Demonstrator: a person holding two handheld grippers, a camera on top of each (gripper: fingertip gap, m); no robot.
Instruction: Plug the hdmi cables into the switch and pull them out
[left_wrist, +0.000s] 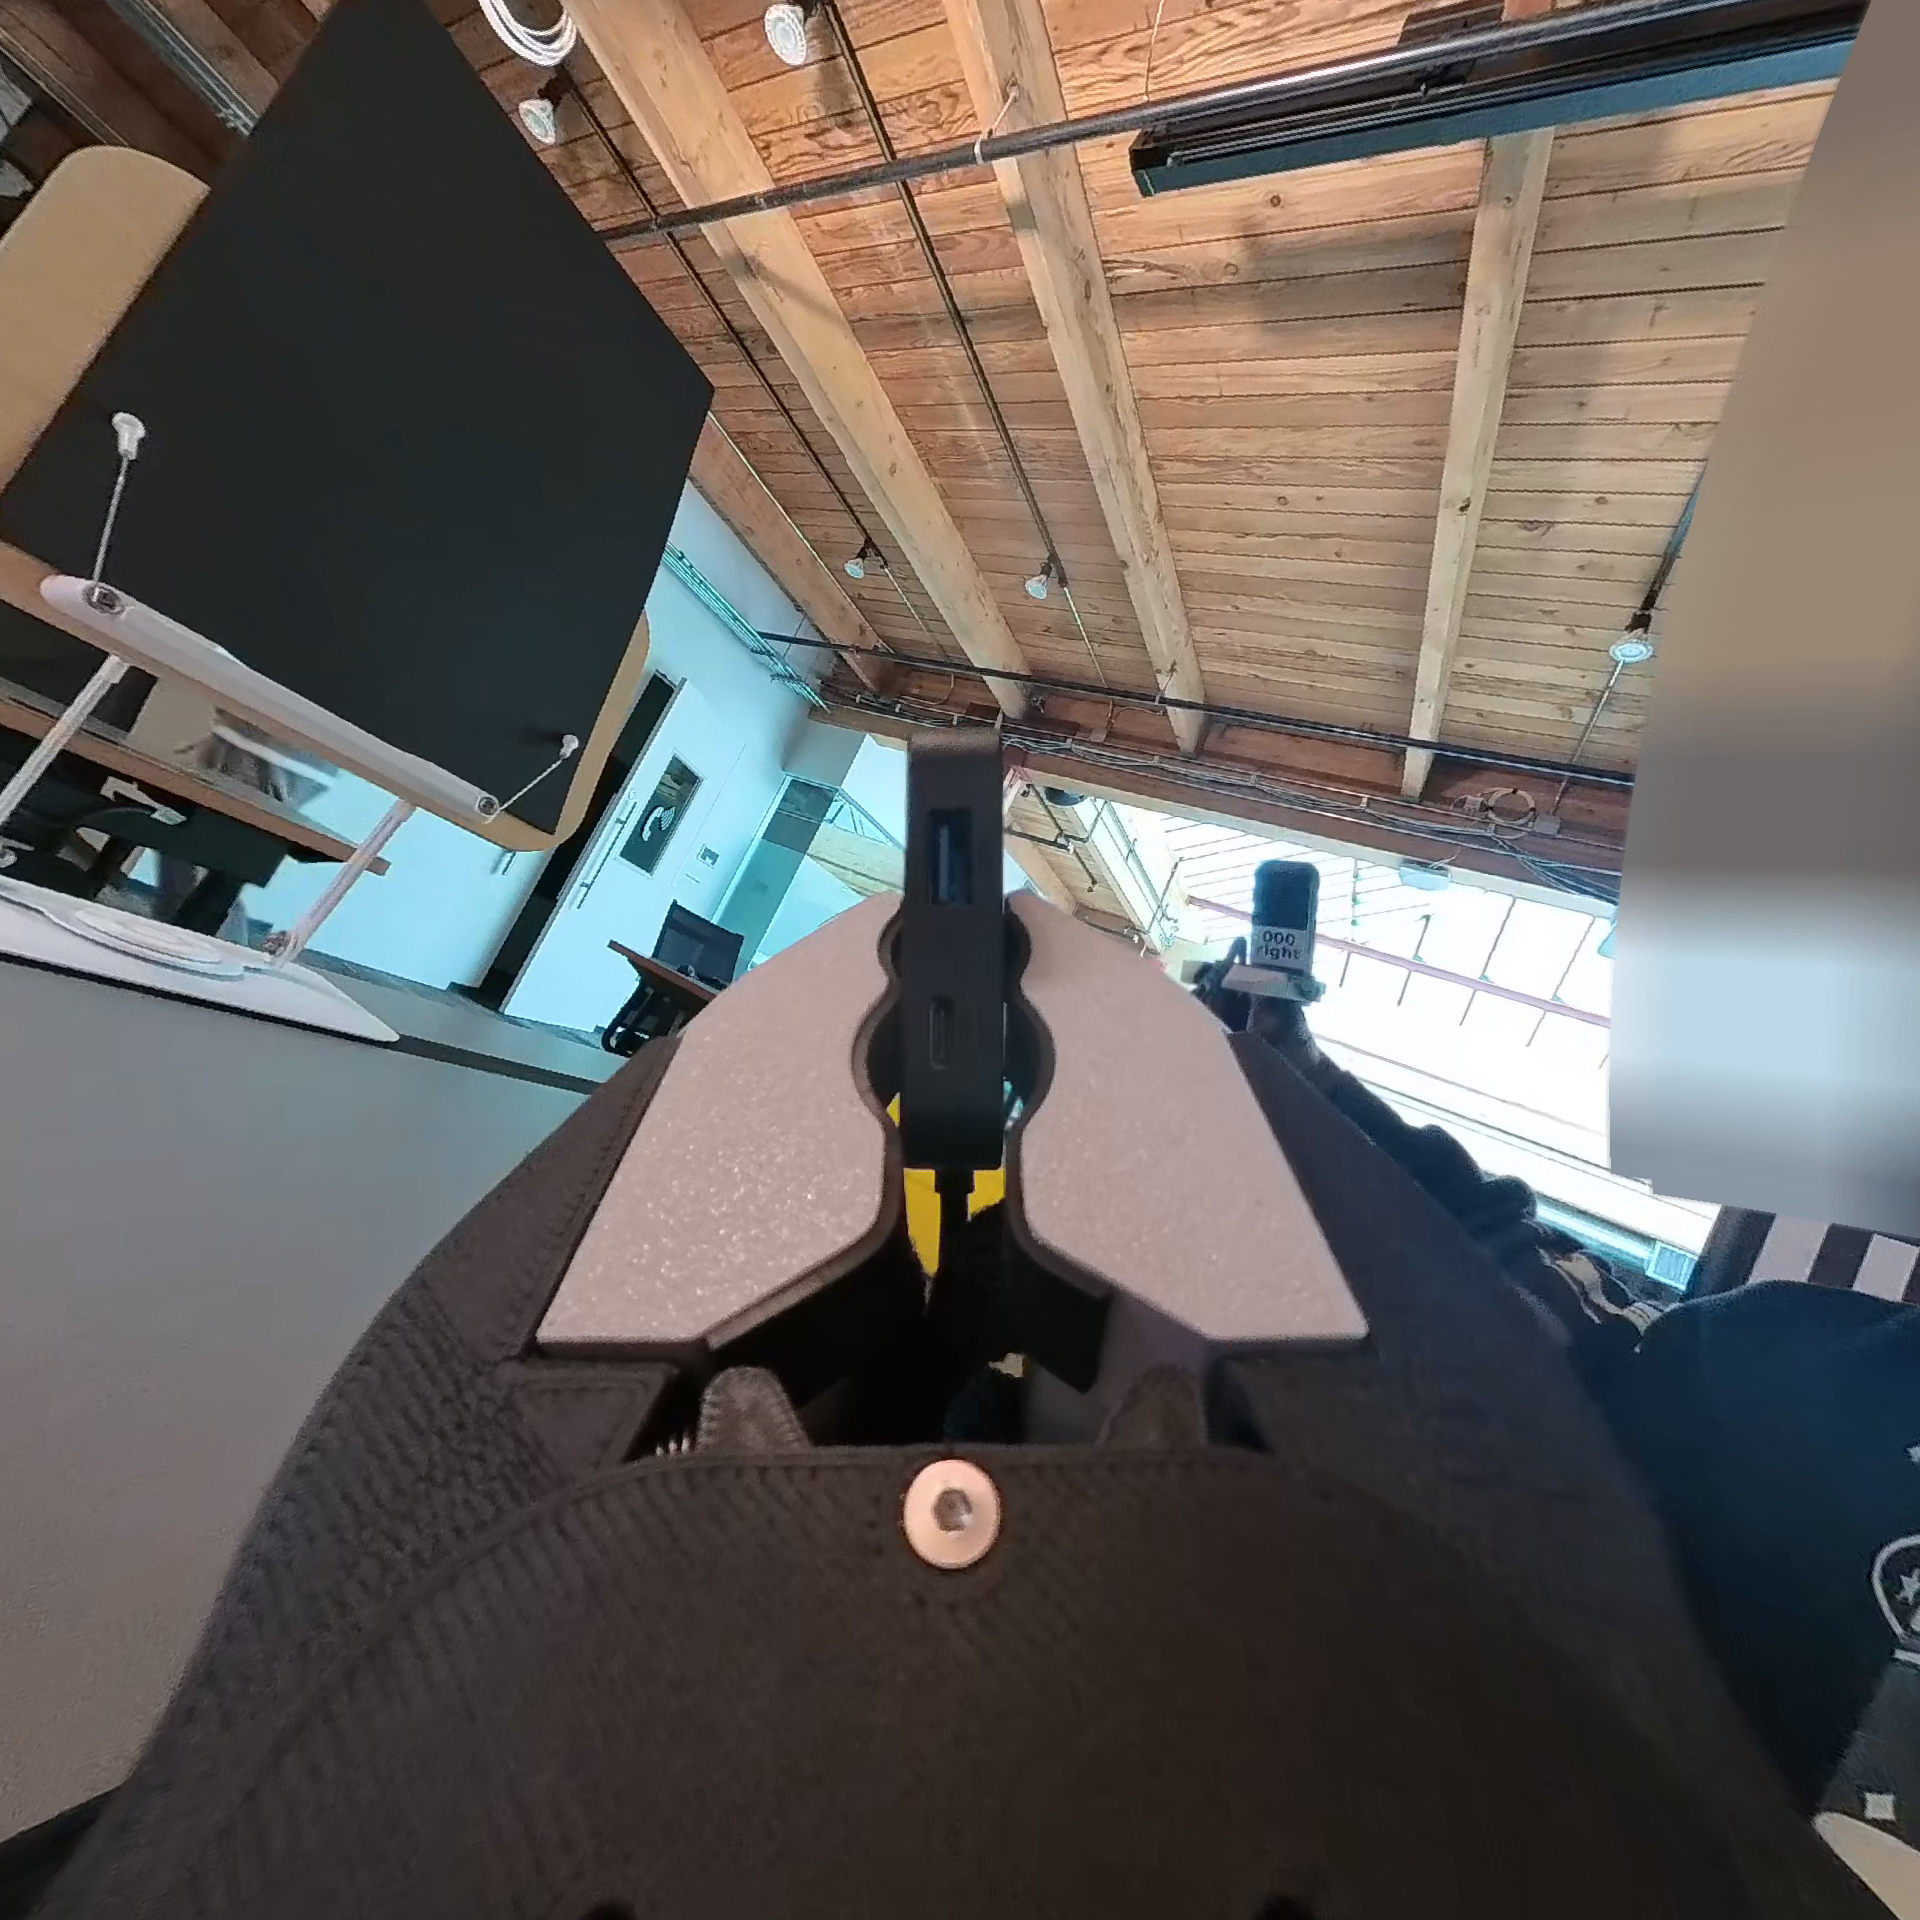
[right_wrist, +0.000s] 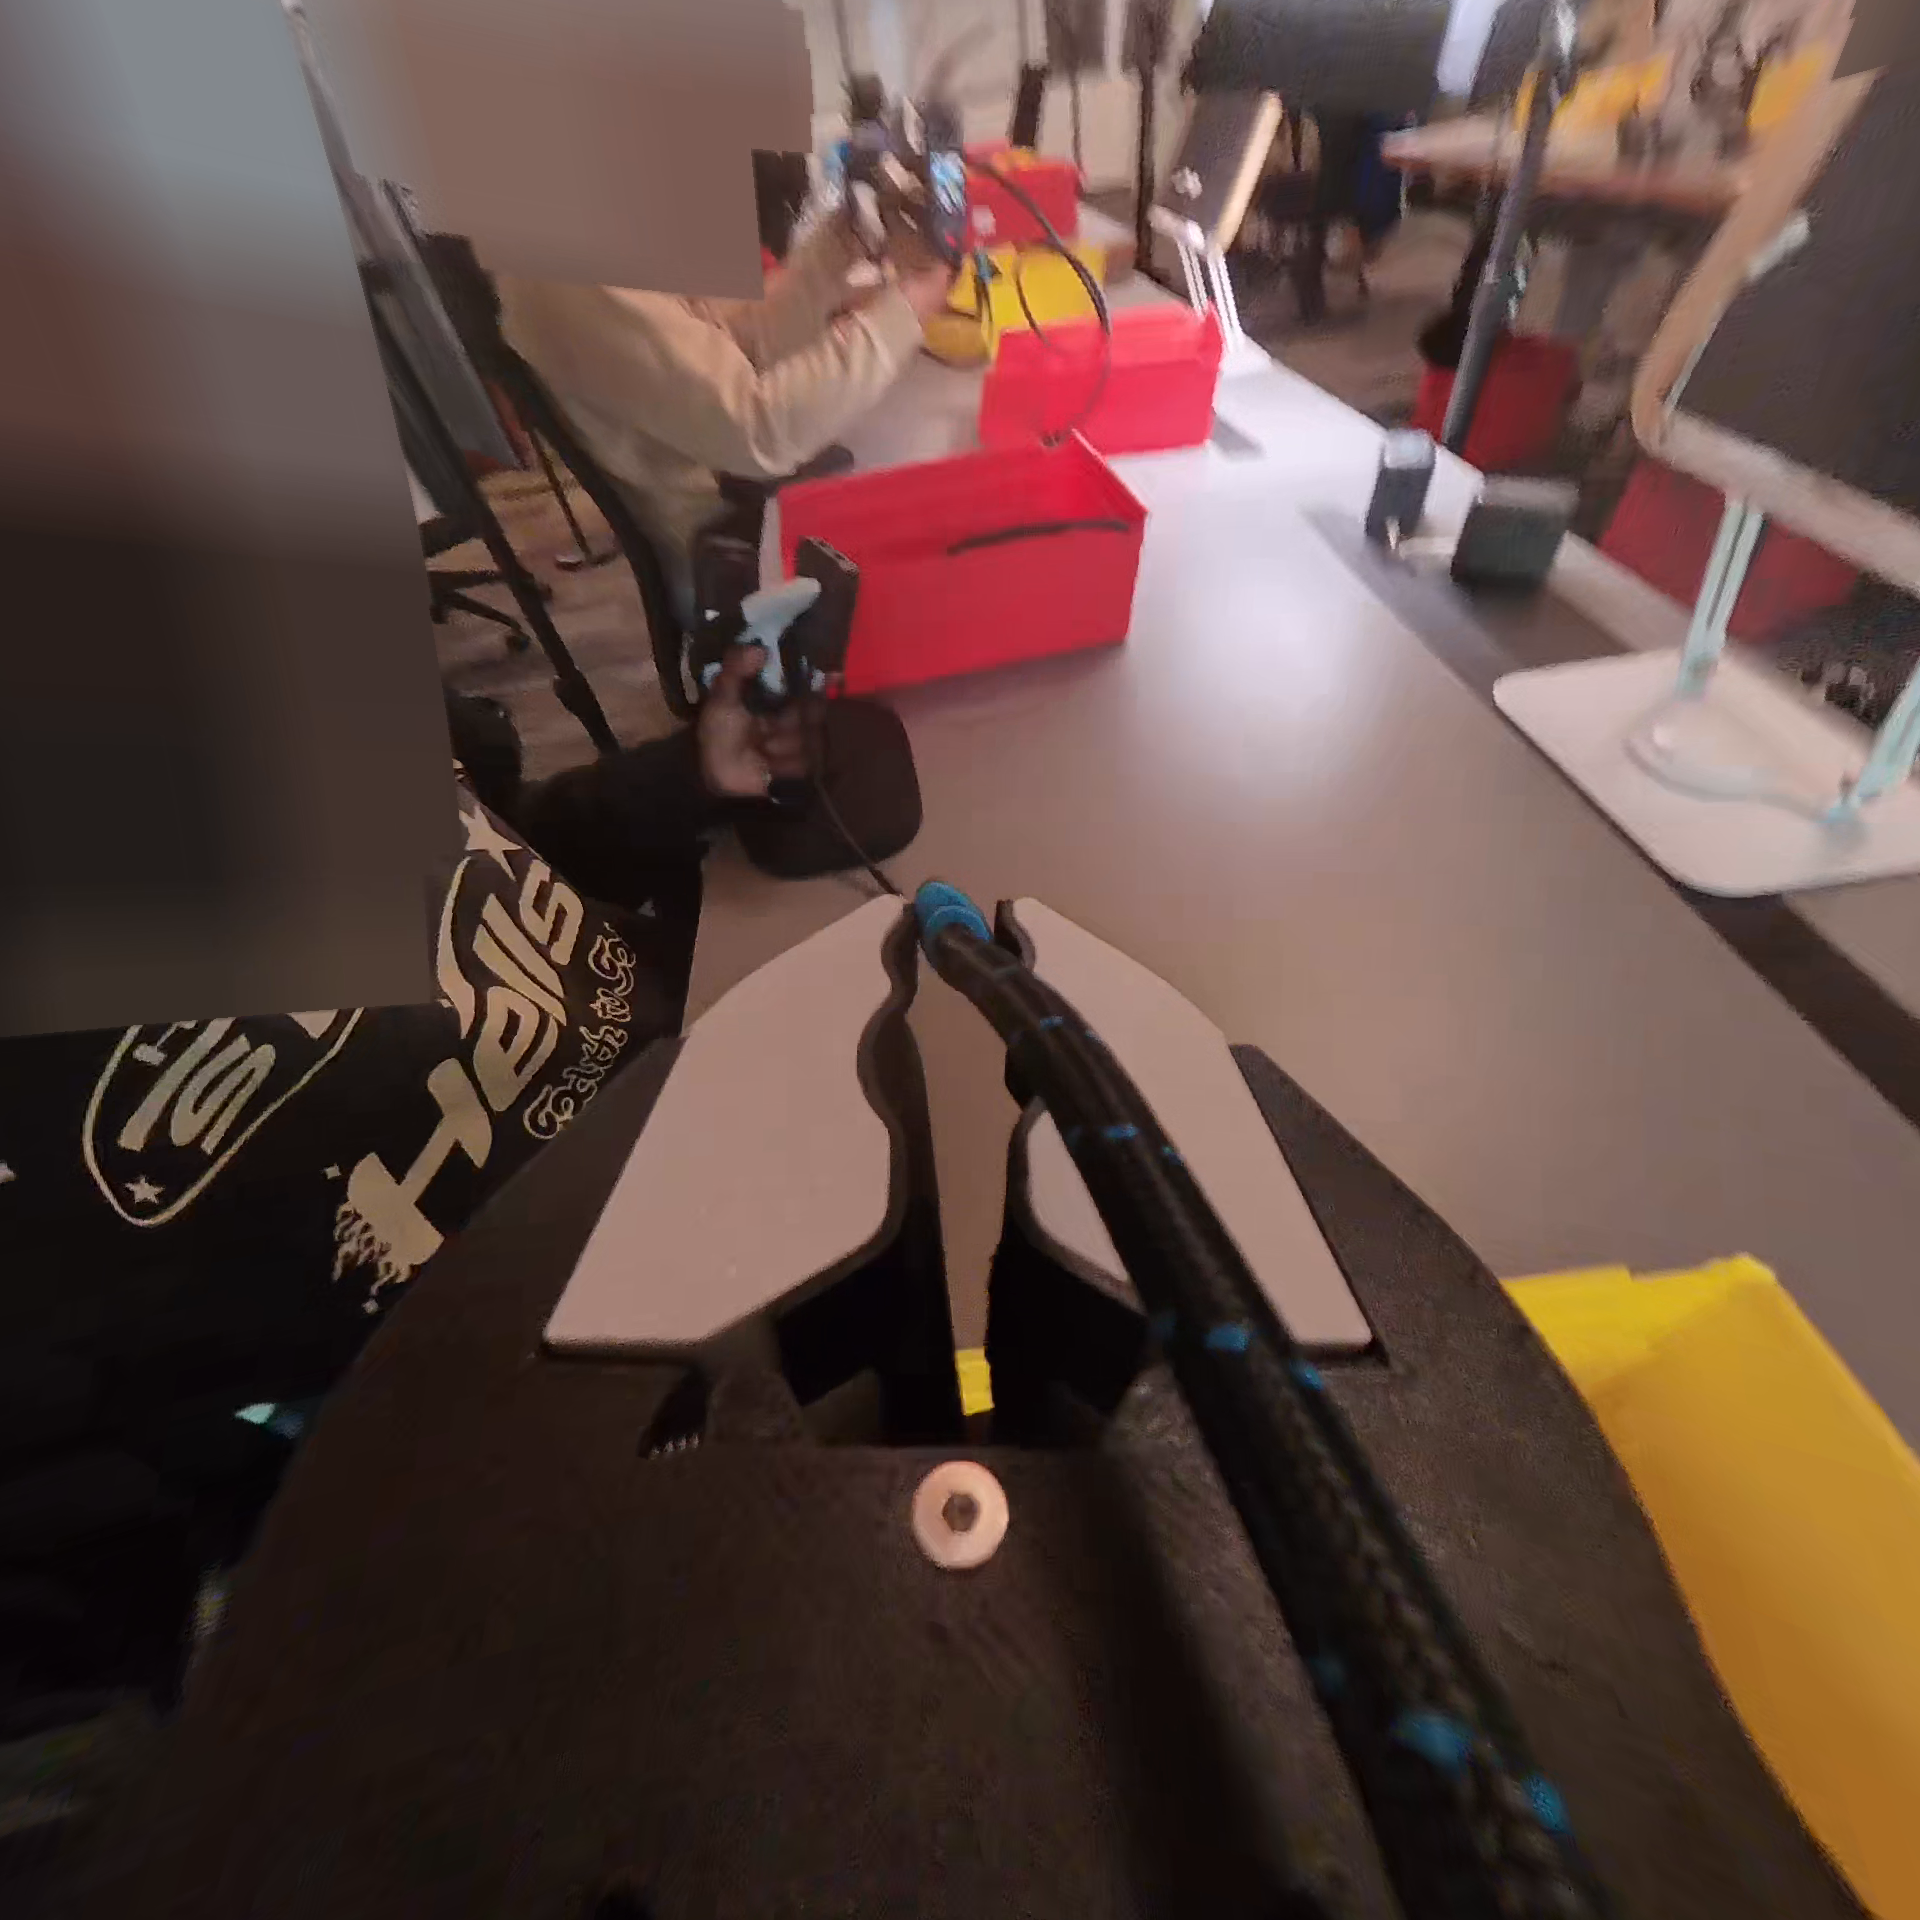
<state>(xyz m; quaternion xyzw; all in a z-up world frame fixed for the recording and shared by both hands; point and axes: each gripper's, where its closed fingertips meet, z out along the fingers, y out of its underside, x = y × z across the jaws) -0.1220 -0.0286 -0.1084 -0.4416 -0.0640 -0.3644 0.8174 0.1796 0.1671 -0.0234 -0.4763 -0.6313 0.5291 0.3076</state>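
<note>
The switch, a small black box, stood upright in the left tongs, which were squeezed tight on its sides so its ports faced out, likely so a plug could go in. The right tongs were almost closed and pinched the cable near its blue end at the tips, well apart from the switch, so I think plugging in was the next step. Around them on the grey tabletop sat red bins, a yellow bin and a white stand, none in the way.
</note>
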